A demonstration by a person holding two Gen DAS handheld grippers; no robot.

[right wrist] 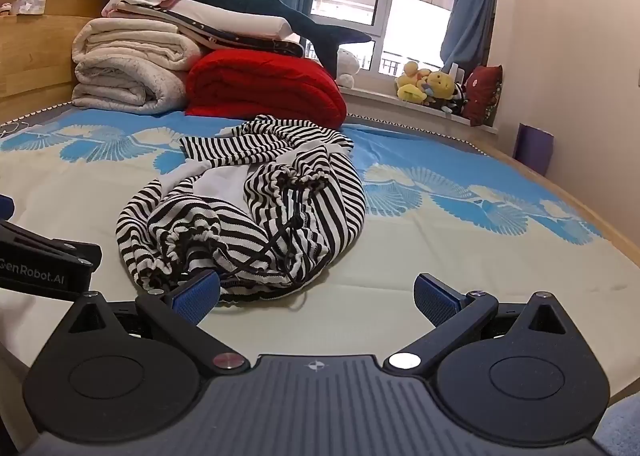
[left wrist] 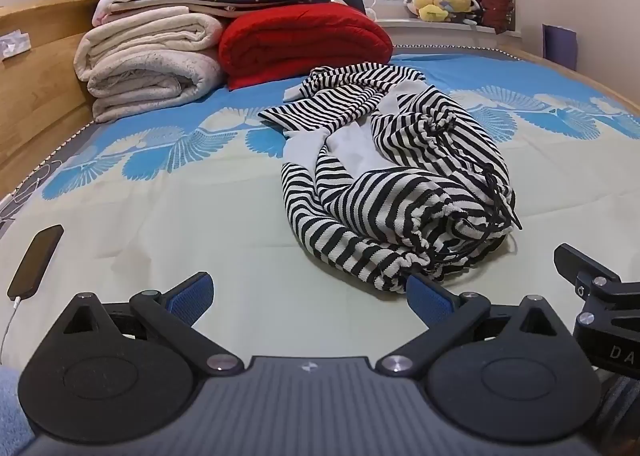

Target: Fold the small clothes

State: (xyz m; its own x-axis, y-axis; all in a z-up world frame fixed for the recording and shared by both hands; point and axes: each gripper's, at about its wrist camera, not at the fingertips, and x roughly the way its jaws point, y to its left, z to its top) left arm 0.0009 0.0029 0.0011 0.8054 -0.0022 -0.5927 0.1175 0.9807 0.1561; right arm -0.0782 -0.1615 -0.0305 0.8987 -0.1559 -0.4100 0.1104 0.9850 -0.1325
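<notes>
1. Striped black-and-white fabric lies in a crumpled heap: the striped garment (left wrist: 384,183) sits near the middle of the bed (left wrist: 160,215), on the pale part of the blue-patterned sheet, with its drawstring cords loose at the near end.
2. Nothing is folded yet, by the look of it; the cloth is bunched and twisted, with a white lining showing, so the task seems to be at its very start.
3. Left gripper (left wrist: 310,296) has its fingers spread wide with only bare sheet between them; its right blue pad sits just beside the heap's near edge.
4. Right gripper (right wrist: 316,292) is likewise wide apart and holds nothing, its left pad close against the heap.
5. Left to do, I judge: spread the garment flat, then fold it.
6. Folded blankets (left wrist: 152,59) are stacked well behind.
</notes>
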